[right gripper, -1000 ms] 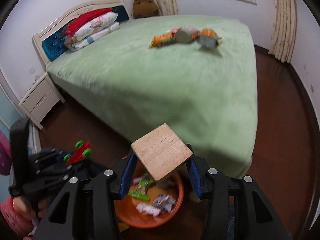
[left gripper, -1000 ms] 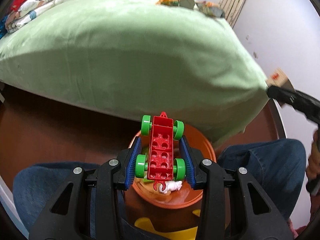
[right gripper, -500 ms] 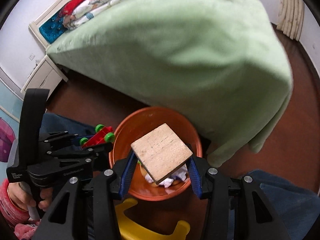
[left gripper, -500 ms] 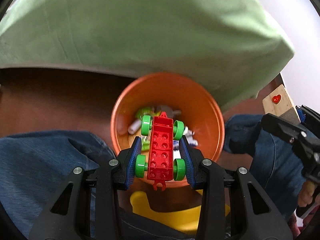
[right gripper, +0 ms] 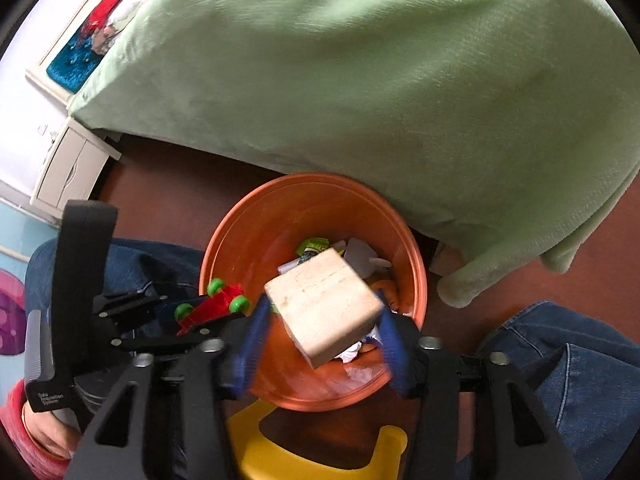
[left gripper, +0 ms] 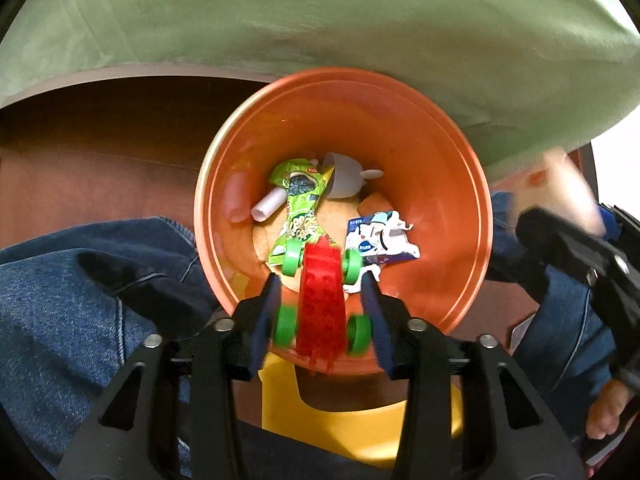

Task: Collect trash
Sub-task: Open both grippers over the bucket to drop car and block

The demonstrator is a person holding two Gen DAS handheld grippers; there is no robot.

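The toy car (left gripper: 322, 296) lies between the jaws of our left gripper (left gripper: 322, 300), directly above the near half of the orange bin (left gripper: 472, 216); its long axis runs along the fingers, nose pointing down into the bin. Those jaws have just been opening; a gap shows on each side between the green wheels and the blue pads, and the car is blurred, so we judge it released and dropping, not gripped.

The wood block (right gripper: 322, 310) sits between the jaws of our right gripper (right gripper: 320, 336), one corner toward the camera, over the bin (right gripper: 240, 216) as well; these jaws have also just been opening, and the pads stand clear of the block's faces, so nothing is clamped.

The governing relation is vertical: both things are inside the rim's outline, with the bin straight below each gripper; the left one is nearer the bin's near wall, the right one nearer its centre. Already on the bottom lie a green wrapper (left gripper: 302, 208), a white cup (left gripper: 346, 176) and a torn packet (left gripper: 380, 236).

Outward from the bin: a yellow stool (left gripper: 360, 412) below it, our denim knees on either side, the wooden floor, and the green bed (right gripper: 400, 80) beyond.
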